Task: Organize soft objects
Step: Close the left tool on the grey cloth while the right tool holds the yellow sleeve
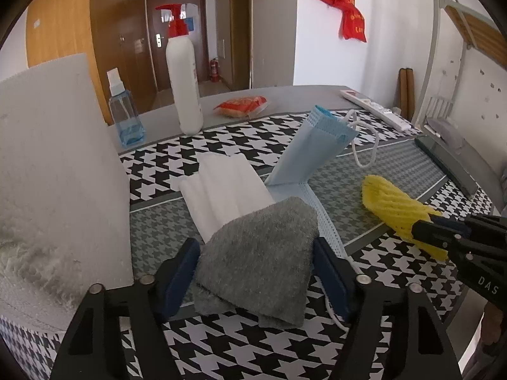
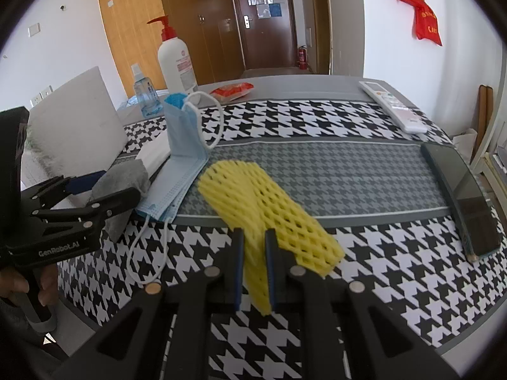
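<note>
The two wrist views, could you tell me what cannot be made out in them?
- Face masks: the grey cloth covers part of the stack in the left wrist view, so the count is unclear.
- Pump bottle: label print too small to read in the right wrist view.
- Phone: dark screen, nothing legible.
- Yellow foam net: its near end hides between the right gripper fingers.
- White foam board: cut by the left edge.
</note>
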### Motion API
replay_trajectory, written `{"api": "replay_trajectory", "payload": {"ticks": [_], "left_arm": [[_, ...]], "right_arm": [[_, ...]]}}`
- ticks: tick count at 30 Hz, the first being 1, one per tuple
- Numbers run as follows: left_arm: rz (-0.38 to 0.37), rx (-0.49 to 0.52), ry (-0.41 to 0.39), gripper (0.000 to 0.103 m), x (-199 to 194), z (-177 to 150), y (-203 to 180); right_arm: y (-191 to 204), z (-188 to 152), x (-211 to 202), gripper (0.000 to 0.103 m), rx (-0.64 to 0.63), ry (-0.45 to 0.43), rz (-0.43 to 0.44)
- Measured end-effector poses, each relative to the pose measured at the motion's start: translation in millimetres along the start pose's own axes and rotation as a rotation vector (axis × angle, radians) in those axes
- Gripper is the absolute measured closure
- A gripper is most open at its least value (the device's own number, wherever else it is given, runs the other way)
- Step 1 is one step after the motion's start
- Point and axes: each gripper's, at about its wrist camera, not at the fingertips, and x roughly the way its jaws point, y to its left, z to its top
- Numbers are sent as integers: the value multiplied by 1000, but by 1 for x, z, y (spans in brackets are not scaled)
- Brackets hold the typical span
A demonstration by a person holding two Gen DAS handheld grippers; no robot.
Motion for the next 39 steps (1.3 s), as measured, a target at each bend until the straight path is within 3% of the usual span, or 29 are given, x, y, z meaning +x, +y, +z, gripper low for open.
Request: {"api": "replay_trajectory", "payload": {"ticks": [10,13,39], "left_arm": [[-4,5,-7,76,-8,-2,-1],[-2,8,-22,82,-13,-3,0],[-57,8,-179,83,-76,-1,16]], "right_arm": [[0,-1,-2,87,2,-5,-13],[1,-2,-3,87,0,-8,-17],[19,-1,-35,87,-8,-69,-31]]}}
